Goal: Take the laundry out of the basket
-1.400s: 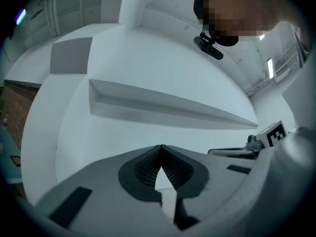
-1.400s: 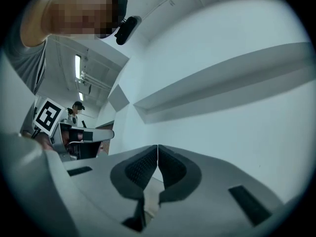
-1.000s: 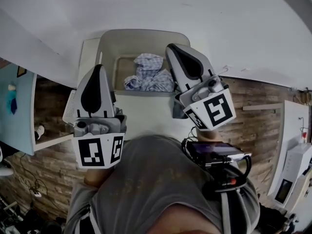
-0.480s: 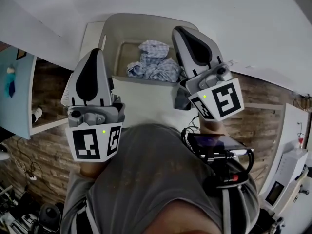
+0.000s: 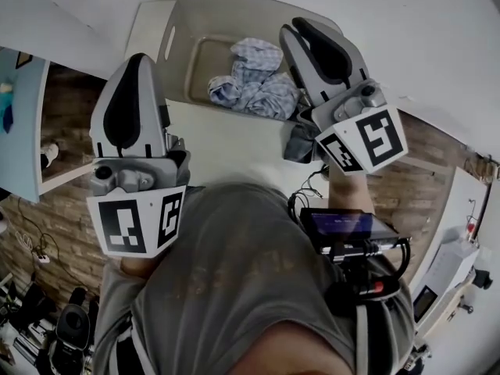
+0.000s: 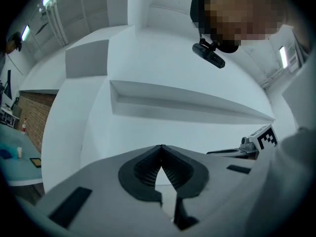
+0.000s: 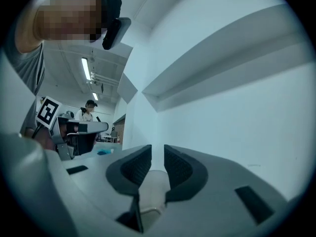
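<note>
A beige laundry basket (image 5: 176,45) stands on the white table at the top of the head view, with blue-and-white checked laundry (image 5: 258,92) bunched in it. My left gripper (image 5: 134,59) hovers over the table just left of the basket's near corner. In the left gripper view its jaws (image 6: 161,147) meet at the tips, shut and empty. My right gripper (image 5: 295,28) reaches over the basket's right side, beside the laundry. Its jaws (image 7: 158,149) stand a narrow slit apart, have just been opening, and hold nothing. Both gripper views face a white wall.
A dark grey bundle (image 5: 301,143) lies on the white table (image 5: 226,155) below the right gripper. A light blue tabletop (image 5: 19,123) is at the left, over brick-patterned floor. A recording device (image 5: 344,225) hangs on my chest. A person (image 7: 89,110) stands far off.
Both grippers have moved forward toward the basket. The right one now overlaps the basket's right side, and the left one has reached its near corner.
</note>
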Available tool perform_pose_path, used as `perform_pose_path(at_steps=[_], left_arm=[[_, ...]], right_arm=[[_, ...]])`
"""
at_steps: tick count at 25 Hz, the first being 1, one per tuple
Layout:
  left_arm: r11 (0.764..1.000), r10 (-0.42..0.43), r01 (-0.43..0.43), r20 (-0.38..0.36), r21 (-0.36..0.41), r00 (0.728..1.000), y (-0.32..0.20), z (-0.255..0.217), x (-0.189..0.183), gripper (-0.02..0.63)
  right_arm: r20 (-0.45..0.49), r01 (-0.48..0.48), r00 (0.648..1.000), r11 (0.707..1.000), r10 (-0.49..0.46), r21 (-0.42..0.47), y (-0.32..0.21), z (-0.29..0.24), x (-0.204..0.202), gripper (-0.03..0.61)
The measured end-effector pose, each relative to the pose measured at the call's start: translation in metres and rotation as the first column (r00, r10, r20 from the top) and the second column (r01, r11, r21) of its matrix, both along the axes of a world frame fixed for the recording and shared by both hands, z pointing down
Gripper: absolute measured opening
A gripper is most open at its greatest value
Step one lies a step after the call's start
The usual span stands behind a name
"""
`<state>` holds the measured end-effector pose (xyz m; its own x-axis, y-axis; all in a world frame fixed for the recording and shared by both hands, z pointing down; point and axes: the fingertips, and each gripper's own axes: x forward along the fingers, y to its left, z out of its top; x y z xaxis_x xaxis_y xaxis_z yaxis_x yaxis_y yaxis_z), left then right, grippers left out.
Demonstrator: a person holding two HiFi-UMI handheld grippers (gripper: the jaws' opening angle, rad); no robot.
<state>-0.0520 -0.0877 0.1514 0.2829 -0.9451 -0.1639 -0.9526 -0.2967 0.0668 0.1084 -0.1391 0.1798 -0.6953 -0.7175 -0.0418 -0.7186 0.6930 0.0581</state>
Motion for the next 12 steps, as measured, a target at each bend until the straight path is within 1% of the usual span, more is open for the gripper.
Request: perform_pose_path(at_steps=[1,4,7,9,12], left_arm=[[1.000,-0.009,0.009,-0.004,-0.010,1.000,-0.002,0.003,-0.005,0.008],[0.999,-0.035,0.034,-0.021,-0.040,0.999,-0.012,0.012,-0.021,0.008],[0.997,-0.053,0.051,-0.037,-0.066,0.998,-0.025,0.022,-0.034,0.008],[0.994,-0.071,0.067,-0.042,-0.087,0.997,-0.032,0.029,-0.042,0.008],[0.988,-0.094,0.090,-0.033,-0.123,0.995,-0.040,0.047,-0.054,0.008]], right_arm=[[-0.018,0.004,1.000,1.000,-0.004,-0.015,-0.005,0.005,-0.002,0.095],[-0.064,0.026,0.997,0.998,-0.030,-0.056,-0.018,0.020,-0.012,0.112],[-0.116,0.081,0.989,0.989,-0.096,-0.121,-0.028,0.042,-0.030,0.144],[-0.157,0.123,0.976,0.976,-0.152,-0.177,-0.031,0.061,-0.042,0.164],[-0.211,0.174,0.949,0.948,-0.233,-0.265,-0.033,0.095,-0.059,0.194]])
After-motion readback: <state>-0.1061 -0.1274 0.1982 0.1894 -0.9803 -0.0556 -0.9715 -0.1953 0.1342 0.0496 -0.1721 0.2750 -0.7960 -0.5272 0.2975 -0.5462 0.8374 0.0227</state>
